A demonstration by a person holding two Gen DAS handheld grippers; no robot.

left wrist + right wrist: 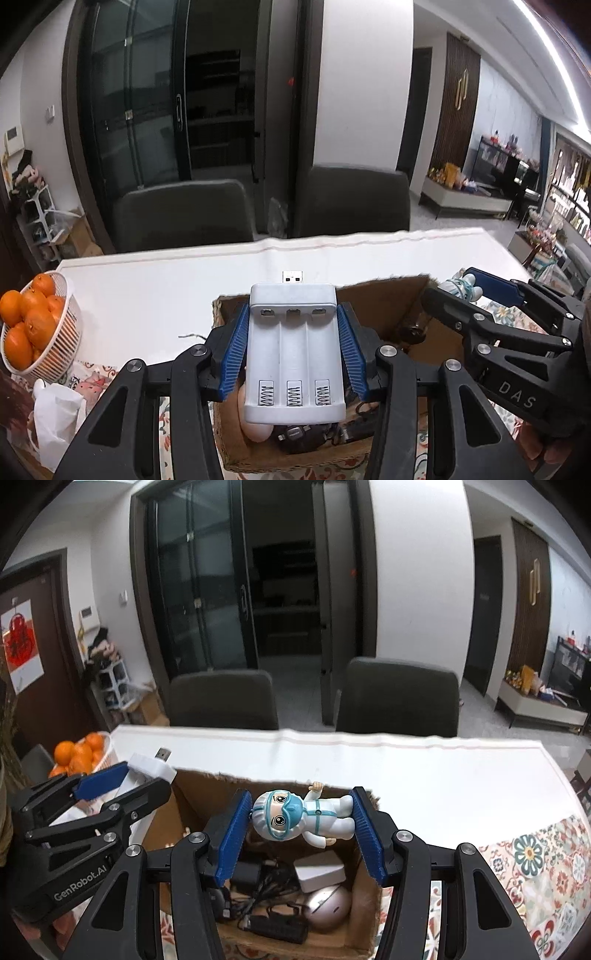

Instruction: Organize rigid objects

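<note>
My left gripper (293,350) is shut on a white USB battery charger (293,354) with three empty slots, held above an open cardboard box (384,306). It also shows at the left of the right wrist view (151,766). My right gripper (301,830) is shut on a small figurine (299,814) in a white suit and blue mask, lying sideways between the blue pads, above the same box (192,801). The figurine (461,286) also shows in the left wrist view. Inside the box lie black cables and adapters (262,893), a white block (319,871) and a silver dome (327,904).
A white basket of oranges (33,325) stands at the left on the white table (155,291). A white plastic bag (55,421) lies near it. A patterned cloth (546,867) covers the near table. Two dark chairs (221,698) stand behind the table.
</note>
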